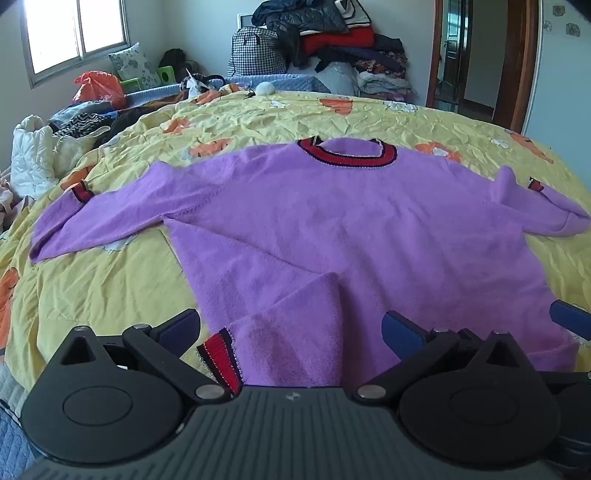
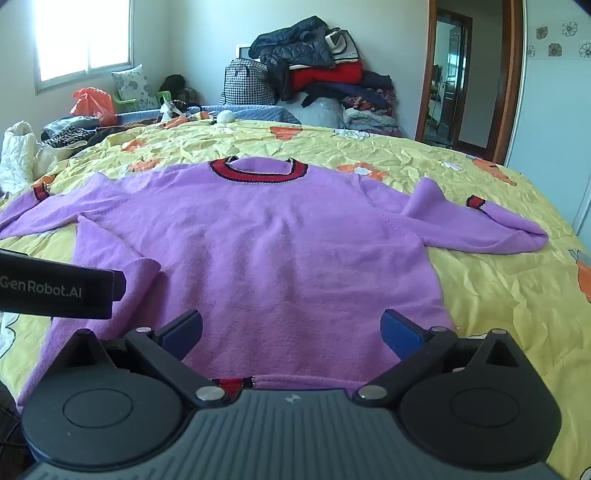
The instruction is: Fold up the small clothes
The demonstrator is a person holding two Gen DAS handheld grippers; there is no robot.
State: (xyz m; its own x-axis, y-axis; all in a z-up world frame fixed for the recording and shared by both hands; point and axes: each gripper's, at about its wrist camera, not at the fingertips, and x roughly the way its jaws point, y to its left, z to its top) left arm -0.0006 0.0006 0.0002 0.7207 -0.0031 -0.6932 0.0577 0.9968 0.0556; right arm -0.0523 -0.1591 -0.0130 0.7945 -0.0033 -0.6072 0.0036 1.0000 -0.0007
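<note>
From the left wrist view, a bed (image 1: 110, 280) fills the scene, covered in a crumpled yellow spread with orange and white prints. One purple sweater (image 1: 332, 221) lies flat on it, front up, its red and dark collar (image 1: 347, 155) at the far end. Two sleeves spread left and right, each doubled back so that one striped cuff (image 1: 82, 192) shows at the left and another at the right. The near left corner of the hem is turned up, showing a red striped band (image 1: 219, 356). The left tool (image 1: 291, 330) hangs over that hem with its two blue fingers spread fully wide and nothing held. Beyond the bed stand one bright window (image 1: 74, 33), a heap of clothes (image 1: 332, 40) on a checked bag, an orange plastic bag (image 1: 98, 86) and a wooden doorway (image 1: 480, 59).

From the right wrist view, the same sweater (image 2: 277, 251) lies centred on the bed (image 2: 498, 295), collar far, hem near. The right tool (image 2: 291, 330) is likewise wide apart and holds nothing, poised above the hem's near edge; whether it touches the cloth is hard to judge. The left tool's black body (image 2: 55, 291) enters from the left edge.
</note>
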